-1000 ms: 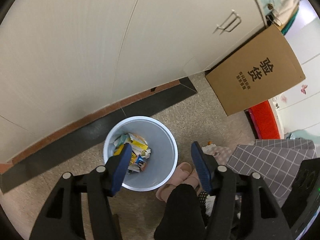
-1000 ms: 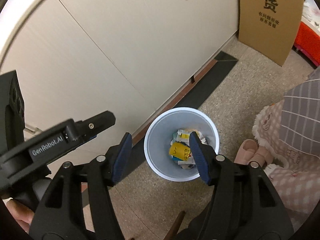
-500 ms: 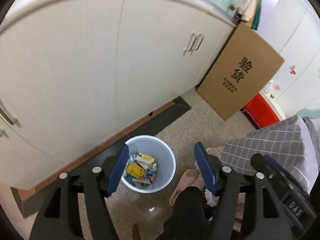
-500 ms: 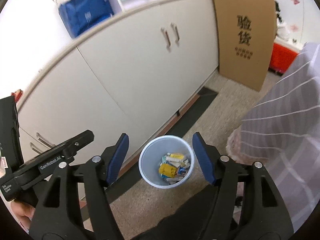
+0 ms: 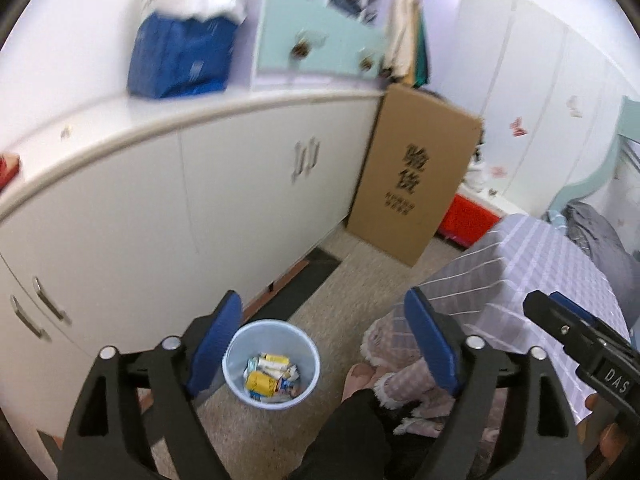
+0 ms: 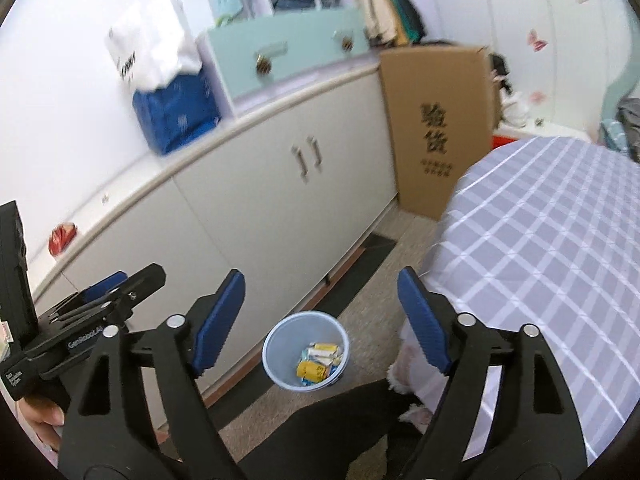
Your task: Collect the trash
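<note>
A pale blue trash bin (image 5: 273, 335) stands on the floor by the cabinet, holding several wrappers and a yellow packet (image 5: 262, 381). My left gripper (image 5: 323, 301) hovers high above it, its jaws opening with nothing between the blue pads. The right wrist view shows the same bin (image 6: 289, 331) and its trash (image 6: 316, 365) far below my right gripper (image 6: 321, 279), whose jaws are also opening and empty. Each gripper shows at the edge of the other's view: the right gripper's body (image 5: 580, 340) and the left gripper's body (image 6: 100, 304).
White cabinets (image 5: 200, 208) carry a blue bag (image 5: 180, 60) and a mint drawer box (image 5: 316, 44). A cardboard box (image 5: 412, 172) leans at the cabinet's end, beside a red crate (image 5: 468, 220). A checked-cloth table (image 6: 540, 240) is on the right. A person's dark leg (image 5: 352, 432) is below.
Both grippers rose and drew back from the bin, which now looks smaller and lower. Their jaws have spread wider. The cabinet top and its items came into view.
</note>
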